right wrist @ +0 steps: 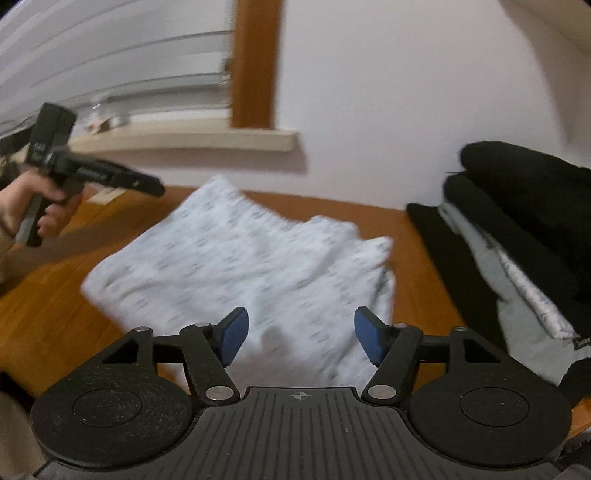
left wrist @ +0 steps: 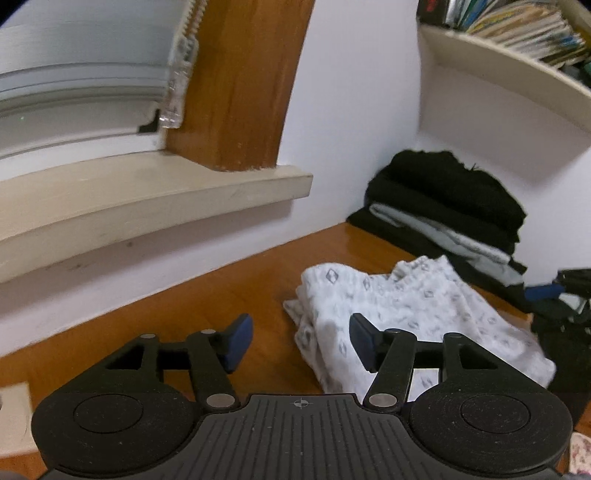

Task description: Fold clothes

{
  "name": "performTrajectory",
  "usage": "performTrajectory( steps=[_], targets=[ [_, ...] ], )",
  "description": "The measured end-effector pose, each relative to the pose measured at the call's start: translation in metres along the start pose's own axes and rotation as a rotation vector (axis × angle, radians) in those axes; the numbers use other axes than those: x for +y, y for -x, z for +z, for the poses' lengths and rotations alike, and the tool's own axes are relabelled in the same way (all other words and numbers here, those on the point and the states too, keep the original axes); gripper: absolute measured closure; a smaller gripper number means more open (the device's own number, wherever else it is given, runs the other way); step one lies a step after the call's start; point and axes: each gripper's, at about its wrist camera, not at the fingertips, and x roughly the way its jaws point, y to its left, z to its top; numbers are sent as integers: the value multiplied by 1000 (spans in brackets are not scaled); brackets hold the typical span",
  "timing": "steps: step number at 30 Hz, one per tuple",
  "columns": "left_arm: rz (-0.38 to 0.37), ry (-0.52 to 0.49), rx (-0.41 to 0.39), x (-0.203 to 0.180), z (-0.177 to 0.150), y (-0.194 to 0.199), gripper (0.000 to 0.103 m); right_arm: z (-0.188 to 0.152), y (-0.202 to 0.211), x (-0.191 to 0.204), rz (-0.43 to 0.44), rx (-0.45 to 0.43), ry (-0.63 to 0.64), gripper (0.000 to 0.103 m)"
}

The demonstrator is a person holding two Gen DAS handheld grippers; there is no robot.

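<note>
On a glossy orange-brown wooden desk (left wrist: 229, 295) set against a white wall, a white garment with a small grey diamond print (left wrist: 402, 317) lies folded into a rough rectangle. From the left wrist camera it sits ahead and to the right, its near edge passing behind the right blue fingertip.

From the left wrist view, the left gripper (left wrist: 301, 341) has its jaws spread wide, with bare desk and cloth showing in the gap. Nothing is held between the blue pads (left wrist: 236, 345), and whether they touch the cloth cannot be told.

From the right wrist view, the right gripper (right wrist: 301, 339) is likewise spread wide and holds nothing. The patterned garment (right wrist: 236, 266) fills the middle of this blurred view, directly ahead of and beneath the gap between the fingertips. At the far left, a bare hand (right wrist: 33, 206) grips the handle of the other gripper tool, which is raised above the desk beside the garment's left corner.

To the right of the garment, against the wall corner, stands a stack of folded clothes (left wrist: 454, 206), black pieces with a pale grey one between them. A cream windowsill (left wrist: 155, 199) with a wooden frame post (left wrist: 240, 85) runs along the wall above the desk, and a shelf of books (left wrist: 517, 33) sits high on the right.
</note>
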Motion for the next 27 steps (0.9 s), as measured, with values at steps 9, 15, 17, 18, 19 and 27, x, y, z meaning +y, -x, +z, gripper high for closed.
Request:
performTrajectory(
  steps=[9, 15, 17, 18, 19, 27],
  targets=[
    [-71, 14, 37, -6, 18, -60, 38, 16, -78, -66, 26, 7, -212, 63],
    [-106, -5, -19, -8, 25, -69, 89, 14, -100, -85, 130, -13, -267, 97],
    [-80, -47, -70, -14, 29, -60, 89, 13, -90, -89, 113, -71, -273, 100],
    [-63, -62, -80, -16, 32, -58, 89, 13, -85, -91, 109, -99, -279, 100],
    [-53, -63, -66, -15, 33, -62, 88, 12, -81, -95, 107, -118, -292, 101],
    [33, -2, 27, 12, 25, -76, 60, 5, -87, -99, -14, -51, -326, 85]
  ],
)
